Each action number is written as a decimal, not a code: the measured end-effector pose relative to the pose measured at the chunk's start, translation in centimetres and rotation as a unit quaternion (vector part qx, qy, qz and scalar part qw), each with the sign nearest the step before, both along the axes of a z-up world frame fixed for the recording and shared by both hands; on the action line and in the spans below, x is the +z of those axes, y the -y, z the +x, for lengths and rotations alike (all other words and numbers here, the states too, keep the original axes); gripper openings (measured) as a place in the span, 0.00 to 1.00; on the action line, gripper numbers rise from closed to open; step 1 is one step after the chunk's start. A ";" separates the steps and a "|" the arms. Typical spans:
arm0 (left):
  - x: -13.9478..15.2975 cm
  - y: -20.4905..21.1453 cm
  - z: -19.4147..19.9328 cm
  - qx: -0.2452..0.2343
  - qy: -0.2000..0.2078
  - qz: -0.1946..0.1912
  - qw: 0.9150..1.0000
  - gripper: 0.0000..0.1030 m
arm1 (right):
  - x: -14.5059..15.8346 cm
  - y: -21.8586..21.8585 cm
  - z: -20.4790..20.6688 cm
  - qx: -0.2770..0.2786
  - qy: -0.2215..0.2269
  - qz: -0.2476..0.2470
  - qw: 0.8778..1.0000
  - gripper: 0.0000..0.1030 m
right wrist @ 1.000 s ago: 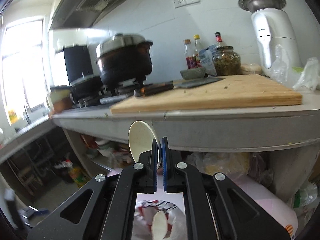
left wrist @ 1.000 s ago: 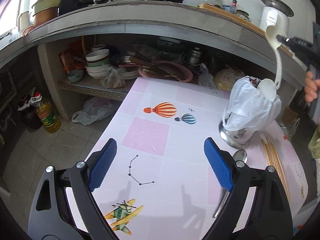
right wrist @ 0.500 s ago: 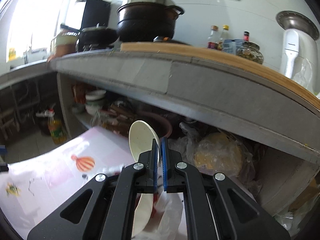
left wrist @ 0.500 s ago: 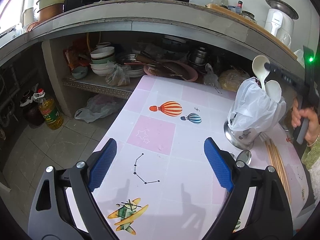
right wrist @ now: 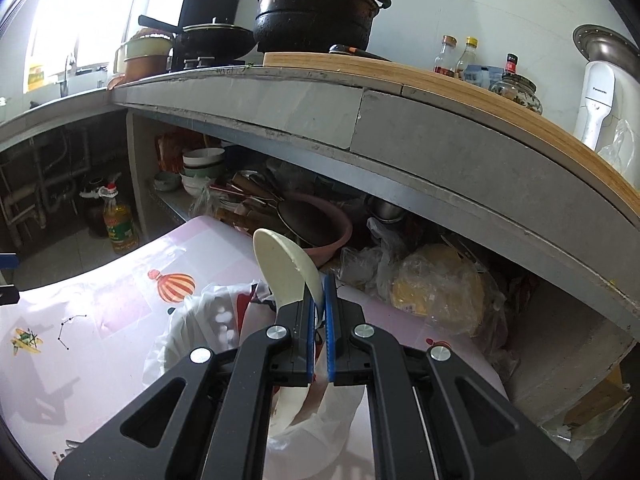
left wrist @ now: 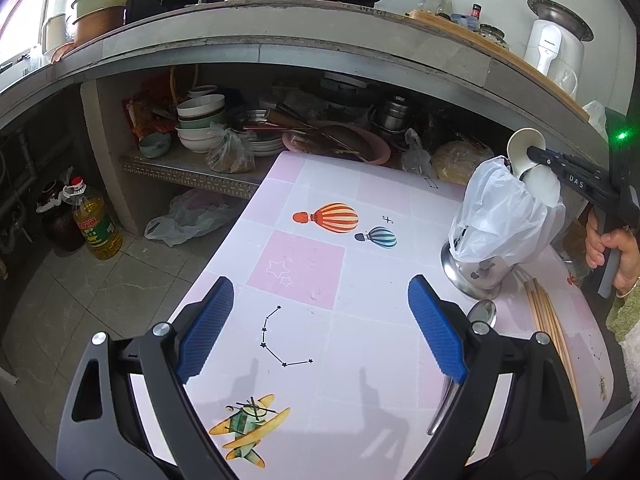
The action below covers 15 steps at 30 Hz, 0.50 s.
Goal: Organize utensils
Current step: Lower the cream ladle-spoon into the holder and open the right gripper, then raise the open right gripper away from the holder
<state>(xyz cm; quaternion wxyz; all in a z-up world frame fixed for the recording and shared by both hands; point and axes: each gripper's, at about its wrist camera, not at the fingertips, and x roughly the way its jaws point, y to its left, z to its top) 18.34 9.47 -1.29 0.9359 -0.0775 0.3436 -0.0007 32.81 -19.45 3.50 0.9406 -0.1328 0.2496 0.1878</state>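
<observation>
Spoon (right wrist: 286, 270) between clamped right tongs (right wrist: 319, 292)

The table (left wrist: 304, 268) is viewed from low at its near end by the left wrist camera; the bagged holder (right wrist: 192, 344) is looked down on closely by the right. The holder (left wrist: 496, 232) and shelf (left wrist: 192, 172) are shared.

Grey concrete counter (left wrist: 280, 46) along white wall (right wrist: 420, 4), cluttered shelf (left wrist: 188, 172) beneath, tiled floor (left wrist: 100, 292), bright window (right wrist: 80, 20) left.
</observation>
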 end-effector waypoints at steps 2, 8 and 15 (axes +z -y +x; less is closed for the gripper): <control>0.0 0.0 -0.1 0.000 0.000 -0.001 1.000 0.83 | 0.1 0.0 -0.1 -0.002 -0.004 -0.001 1.000 0.06; 0.3 -0.2 -0.4 -0.001 0.004 -0.002 1.000 0.83 | 0.7 0.6 -0.4 0.000 -0.016 0.021 1.000 0.19; 0.7 -0.1 -0.8 -0.004 0.008 -0.007 1.000 0.83 | 2.4 1.5 -1.5 0.003 -0.009 0.051 0.999 0.28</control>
